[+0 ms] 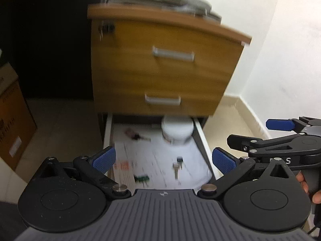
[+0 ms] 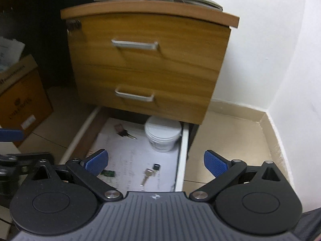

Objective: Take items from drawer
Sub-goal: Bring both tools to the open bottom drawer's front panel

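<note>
The bottom drawer (image 1: 202, 138) (image 2: 183, 150) of a wooden cabinet stands pulled open. On the white paper lining it lie a silver key with a black fob (image 1: 176, 168) (image 2: 148, 173), a dark red key set (image 1: 134, 135) (image 2: 123, 131), a small green item (image 1: 141, 178) (image 2: 108, 173) and a white tub (image 1: 177, 130) (image 2: 162, 135) at the back right. My left gripper (image 1: 163, 161) is open and empty above the drawer's front. My right gripper (image 2: 156, 162) is open and empty above the drawer's right side; it also shows in the left wrist view (image 1: 280, 132).
The wooden cabinet (image 1: 160, 70) (image 2: 148, 64) has two shut upper drawers with metal handles and papers on top. A cardboard box (image 1: 12, 124) (image 2: 22, 100) stands on the floor at left. A white wall (image 2: 270, 50) and a tiled skirting close the right side.
</note>
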`<action>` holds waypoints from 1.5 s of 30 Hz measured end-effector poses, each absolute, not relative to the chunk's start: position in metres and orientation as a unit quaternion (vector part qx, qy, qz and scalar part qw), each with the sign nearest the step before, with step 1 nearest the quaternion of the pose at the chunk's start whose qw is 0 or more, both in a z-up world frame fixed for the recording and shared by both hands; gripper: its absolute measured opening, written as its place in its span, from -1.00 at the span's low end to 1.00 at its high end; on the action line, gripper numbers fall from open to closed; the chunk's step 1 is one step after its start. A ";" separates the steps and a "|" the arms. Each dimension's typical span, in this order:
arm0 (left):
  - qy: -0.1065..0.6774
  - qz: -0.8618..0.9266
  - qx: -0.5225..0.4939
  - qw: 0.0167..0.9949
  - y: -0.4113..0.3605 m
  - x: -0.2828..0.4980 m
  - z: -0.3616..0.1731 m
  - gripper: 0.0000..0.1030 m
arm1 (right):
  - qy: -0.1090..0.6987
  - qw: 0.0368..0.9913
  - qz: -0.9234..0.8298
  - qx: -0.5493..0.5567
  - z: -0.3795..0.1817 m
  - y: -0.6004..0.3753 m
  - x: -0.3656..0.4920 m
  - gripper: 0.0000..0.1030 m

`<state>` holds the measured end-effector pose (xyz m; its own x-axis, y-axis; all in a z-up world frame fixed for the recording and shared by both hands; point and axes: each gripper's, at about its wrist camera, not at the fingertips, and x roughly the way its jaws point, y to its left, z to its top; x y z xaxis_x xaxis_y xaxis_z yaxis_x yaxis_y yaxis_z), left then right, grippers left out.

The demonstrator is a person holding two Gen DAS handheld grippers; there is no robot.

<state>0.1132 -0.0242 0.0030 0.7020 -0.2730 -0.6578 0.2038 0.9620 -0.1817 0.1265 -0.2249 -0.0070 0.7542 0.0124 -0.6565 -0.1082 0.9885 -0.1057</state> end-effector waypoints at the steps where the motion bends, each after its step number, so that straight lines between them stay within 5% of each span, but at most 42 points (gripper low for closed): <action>1: 0.368 -0.131 -0.054 0.919 -0.023 0.113 -0.003 1.00 | 0.350 0.934 0.023 -0.069 -0.013 -0.226 0.128 0.99; 37: 0.546 -0.078 0.005 0.834 -0.034 0.150 -0.144 0.99 | 0.598 0.799 -0.031 0.054 -0.153 -0.242 0.147 0.99; 45: 0.552 -0.078 0.003 0.830 -0.034 0.157 -0.163 0.75 | 0.580 0.813 -0.035 0.042 -0.160 -0.234 0.158 0.99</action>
